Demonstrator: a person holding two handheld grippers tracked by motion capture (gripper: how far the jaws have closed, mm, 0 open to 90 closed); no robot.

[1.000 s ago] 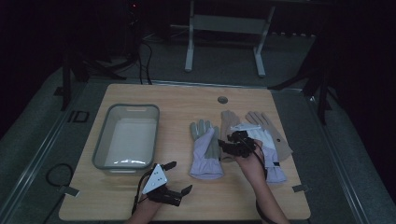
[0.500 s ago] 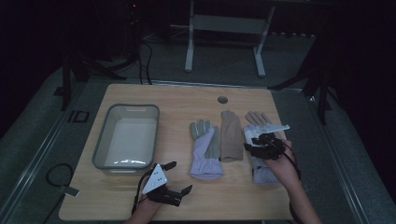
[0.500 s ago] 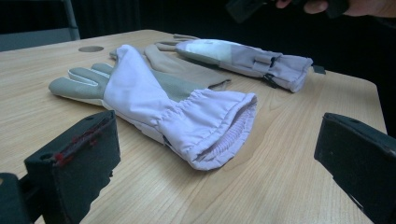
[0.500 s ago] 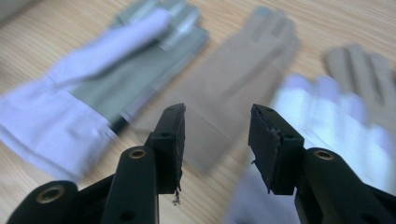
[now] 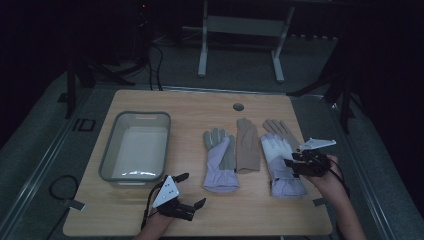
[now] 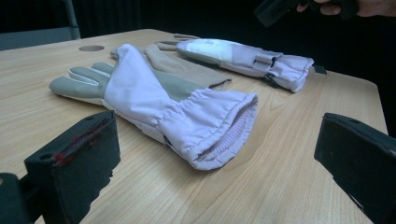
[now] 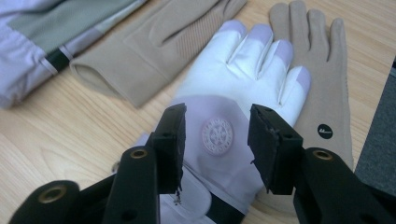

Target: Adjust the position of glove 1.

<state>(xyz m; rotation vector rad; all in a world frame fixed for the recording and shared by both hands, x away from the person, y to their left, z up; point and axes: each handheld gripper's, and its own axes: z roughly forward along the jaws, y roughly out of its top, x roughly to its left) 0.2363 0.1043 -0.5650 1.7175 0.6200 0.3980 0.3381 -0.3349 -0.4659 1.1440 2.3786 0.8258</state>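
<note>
Lilac-and-white glove (image 5: 282, 165) lies flat near the right edge of the worktop (image 5: 200, 107), fingers pointing toward the far edge, partly overlapping a tan glove (image 7: 322, 70) beneath it. We see the right claw (image 5: 291, 165) held just above this glove's cuff end, the hand (image 5: 327, 175) coming in from the near right corner with the forearm angled inward and the wrist roughly level. In the right gripper view its jaws stand partly spread over the round badge (image 7: 216, 135) on the glove's back; they have just been closing a little, with nothing pinched between them. We cannot tell whether the tips touch the fabric. The left claw (image 5: 192, 190) rests low by the near edge, jaws spread wide and empty, aimed at the cuff of a second lilac glove (image 6: 154, 102). A second tan glove (image 5: 247, 147) lies between the two lilac ones, and a grey tub (image 5: 107, 160) sits toward the left edge.
</note>
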